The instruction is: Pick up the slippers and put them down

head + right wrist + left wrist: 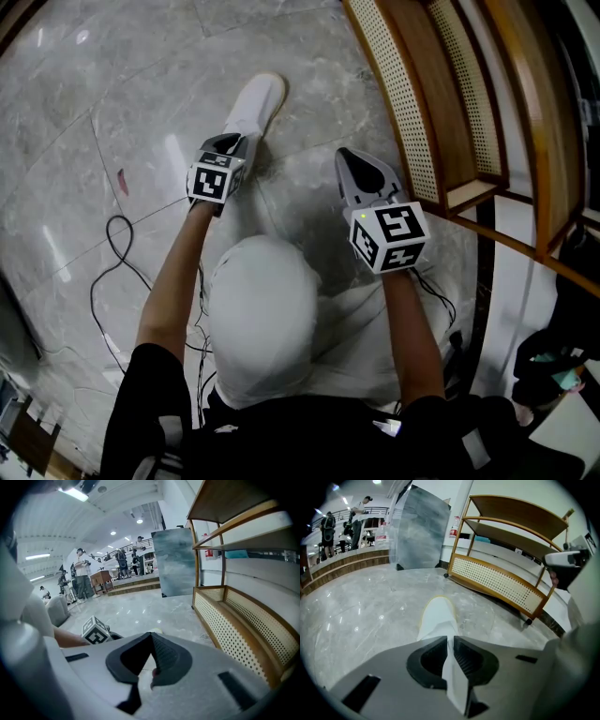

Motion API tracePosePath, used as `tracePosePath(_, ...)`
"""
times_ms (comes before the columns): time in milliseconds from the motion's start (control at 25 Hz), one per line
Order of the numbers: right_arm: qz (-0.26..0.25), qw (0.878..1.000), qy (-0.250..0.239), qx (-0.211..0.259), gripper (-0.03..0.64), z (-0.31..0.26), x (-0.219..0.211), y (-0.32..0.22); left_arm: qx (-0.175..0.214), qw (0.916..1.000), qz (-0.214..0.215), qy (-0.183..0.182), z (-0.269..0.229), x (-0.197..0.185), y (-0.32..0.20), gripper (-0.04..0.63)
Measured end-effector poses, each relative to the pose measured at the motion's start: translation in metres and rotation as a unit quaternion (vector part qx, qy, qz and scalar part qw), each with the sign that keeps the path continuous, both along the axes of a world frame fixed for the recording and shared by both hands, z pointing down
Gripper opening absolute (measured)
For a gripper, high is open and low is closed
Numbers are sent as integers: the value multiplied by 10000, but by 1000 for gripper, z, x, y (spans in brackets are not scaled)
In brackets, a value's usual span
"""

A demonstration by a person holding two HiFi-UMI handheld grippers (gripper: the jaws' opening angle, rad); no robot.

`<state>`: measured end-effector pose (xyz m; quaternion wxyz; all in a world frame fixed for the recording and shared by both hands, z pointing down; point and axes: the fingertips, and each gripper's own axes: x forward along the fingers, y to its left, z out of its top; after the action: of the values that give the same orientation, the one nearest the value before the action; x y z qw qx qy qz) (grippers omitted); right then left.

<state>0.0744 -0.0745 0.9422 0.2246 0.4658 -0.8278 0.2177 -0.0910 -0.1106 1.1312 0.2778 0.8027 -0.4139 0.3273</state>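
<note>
One slipper (255, 105) — white (yellowish rim)

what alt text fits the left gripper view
The left gripper is shut on the edge of a white slipper, which points ahead over a grey marble floor. A wooden rack with a cane panel stands to the right.

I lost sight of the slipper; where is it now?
Head view, upper middle: the white slipper extends ahead of the left gripper, which pinches its near end, left of the wooden rack.
</note>
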Motion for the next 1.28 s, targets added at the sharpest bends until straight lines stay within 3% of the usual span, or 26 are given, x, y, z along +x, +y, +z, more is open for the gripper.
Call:
tracePosePath(320, -33, 10000, -5, -61, -8, 1, 0, -4, 62, 9999, -110, -36, -7, -7, -3, 17)
tracePosePath(600, -46, 10000, -65, -25, -8, -13, 0, -7, 370, 9990, -115, -209, -33, -15, -6, 15)
tracePosePath(960, 100, 9998, -172, -26, -8, -43, 7, -8, 683, 9976, -1, 69, -100, -6, -14, 6)
tracePosePath(1280, 163, 9994, -299, -8, -8, -101, 9, -12, 634, 9969, 1, 468, -190, -2, -17, 6)
